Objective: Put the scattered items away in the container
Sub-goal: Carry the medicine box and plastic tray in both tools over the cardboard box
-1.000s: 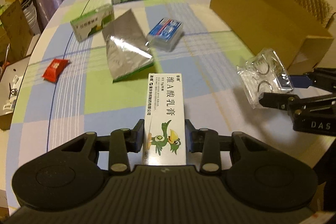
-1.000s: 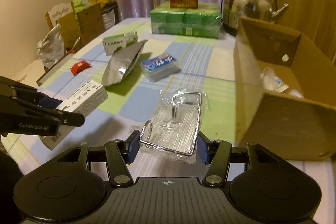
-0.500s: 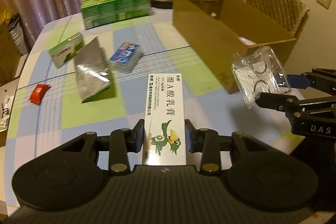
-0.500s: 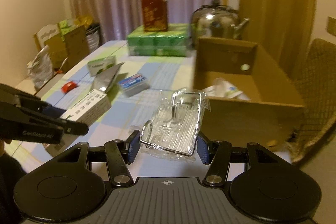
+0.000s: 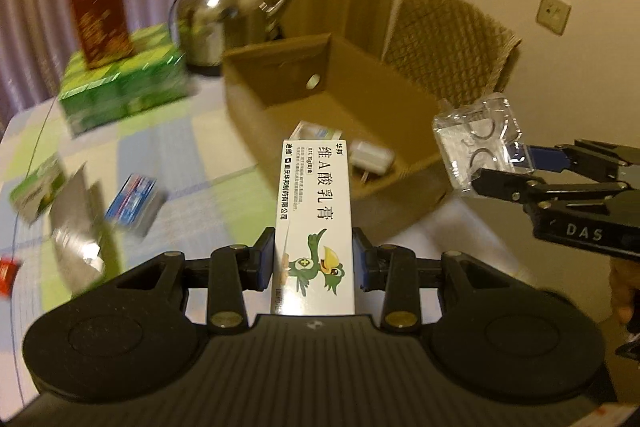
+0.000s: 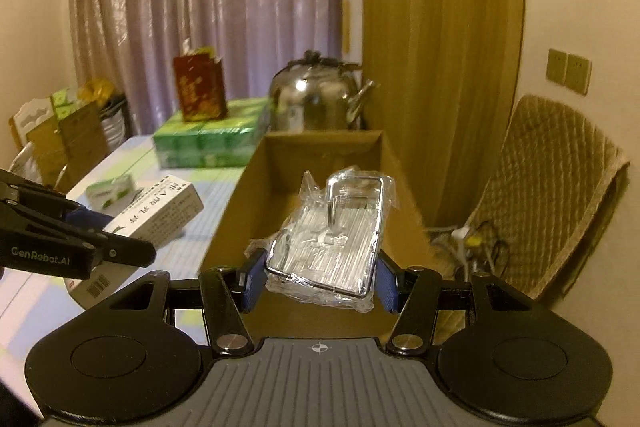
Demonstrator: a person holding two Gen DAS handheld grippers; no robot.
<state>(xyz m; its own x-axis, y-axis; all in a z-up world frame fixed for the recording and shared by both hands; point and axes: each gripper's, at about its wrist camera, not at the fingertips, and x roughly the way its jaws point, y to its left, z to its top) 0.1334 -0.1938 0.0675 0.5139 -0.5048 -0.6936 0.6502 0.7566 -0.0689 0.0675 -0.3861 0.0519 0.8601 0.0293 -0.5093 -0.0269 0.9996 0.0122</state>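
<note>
Matt brown cardboard box (image 5: 404, 107), glossy paper carton (image 5: 316, 211), shiny metal kettle (image 6: 316, 99) — and crinkled clear plastic round a chrome rack (image 6: 332, 239).

right gripper (image 6: 320, 277) | jaws clamp wrapped metal rack (image 6: 332, 239) | above cardboard box (image 6: 256, 187)

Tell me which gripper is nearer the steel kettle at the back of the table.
Left, though not by much. The left gripper, holding the ointment box, is on the kettle's side of the cardboard box; the right gripper, holding the wrapped metal hook, is at the box's near end.
</note>
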